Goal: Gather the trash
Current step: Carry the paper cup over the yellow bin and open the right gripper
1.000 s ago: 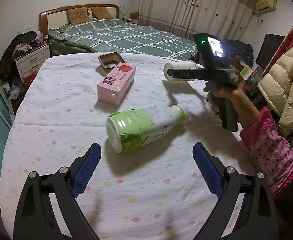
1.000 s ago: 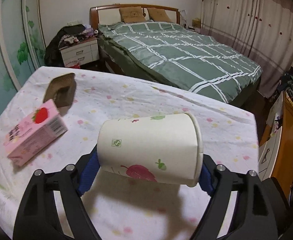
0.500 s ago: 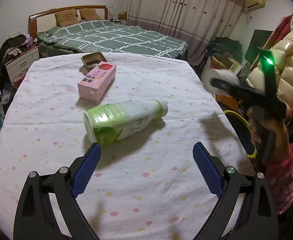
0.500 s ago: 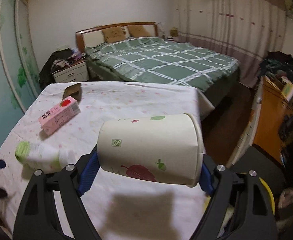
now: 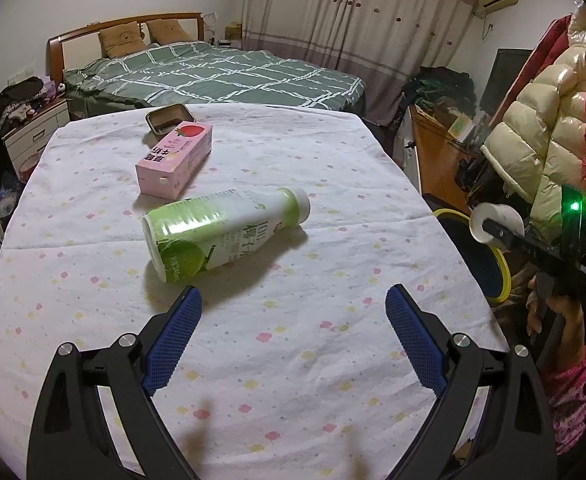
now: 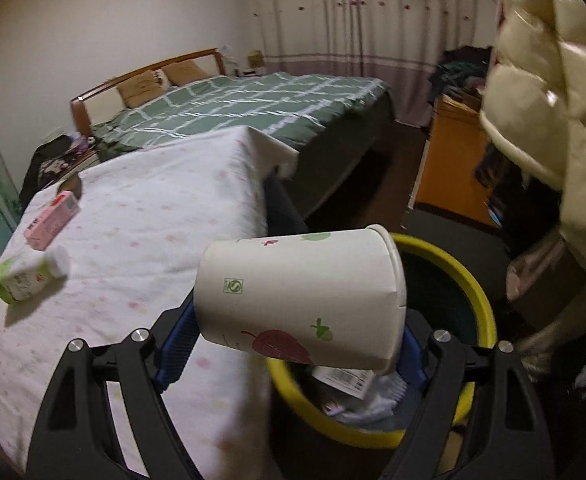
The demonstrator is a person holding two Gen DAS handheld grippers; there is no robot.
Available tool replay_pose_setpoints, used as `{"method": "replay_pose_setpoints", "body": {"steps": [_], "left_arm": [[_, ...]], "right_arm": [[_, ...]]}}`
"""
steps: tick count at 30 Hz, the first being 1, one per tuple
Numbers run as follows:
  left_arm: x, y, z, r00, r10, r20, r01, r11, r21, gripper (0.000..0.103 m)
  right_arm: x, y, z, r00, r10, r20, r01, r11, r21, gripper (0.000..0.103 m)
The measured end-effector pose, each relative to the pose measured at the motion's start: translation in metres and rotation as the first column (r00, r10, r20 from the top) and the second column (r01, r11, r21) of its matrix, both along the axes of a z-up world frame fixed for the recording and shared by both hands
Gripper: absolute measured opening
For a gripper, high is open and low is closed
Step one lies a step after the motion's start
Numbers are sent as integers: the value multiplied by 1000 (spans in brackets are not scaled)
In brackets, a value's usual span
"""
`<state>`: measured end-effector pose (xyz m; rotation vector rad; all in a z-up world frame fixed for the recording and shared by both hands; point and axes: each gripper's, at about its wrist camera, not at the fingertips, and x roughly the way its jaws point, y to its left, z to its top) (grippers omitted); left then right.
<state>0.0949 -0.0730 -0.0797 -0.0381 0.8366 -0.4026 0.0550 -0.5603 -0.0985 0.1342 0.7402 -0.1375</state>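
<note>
My right gripper [image 6: 293, 344] is shut on a white paper cup [image 6: 301, 300] with leaf prints, held sideways above a yellow-rimmed trash bin [image 6: 481, 312] beside the table; the bin holds some paper trash. The cup [image 5: 493, 222] and bin [image 5: 497, 276] also show in the left wrist view. My left gripper [image 5: 293, 336] is open and empty above the table. A green and white bottle [image 5: 221, 232] lies on its side just ahead of it. A pink carton [image 5: 177, 162] and a small metal tin [image 5: 167, 118] lie further back.
The table [image 5: 333, 360] has a white dotted cloth. A green bed [image 5: 213, 76] stands behind it. An orange cabinet [image 6: 449, 152] and hanging puffy coats [image 6: 549, 80] are to the right of the bin.
My right gripper has carried the cup off the table's right edge to above the yellow bin. My left gripper stays open, with the bottle slightly further to the left in its view.
</note>
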Motion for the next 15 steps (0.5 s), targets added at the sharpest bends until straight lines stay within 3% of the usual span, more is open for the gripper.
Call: {"method": "replay_pose_setpoints", "body": {"steps": [15], "left_arm": [[-3,-9,-3,1000,-15,-6,15,1000,22,92]], "right_arm": [[-5,-31,-30,996,-73,-58,74,997,9,81]]}}
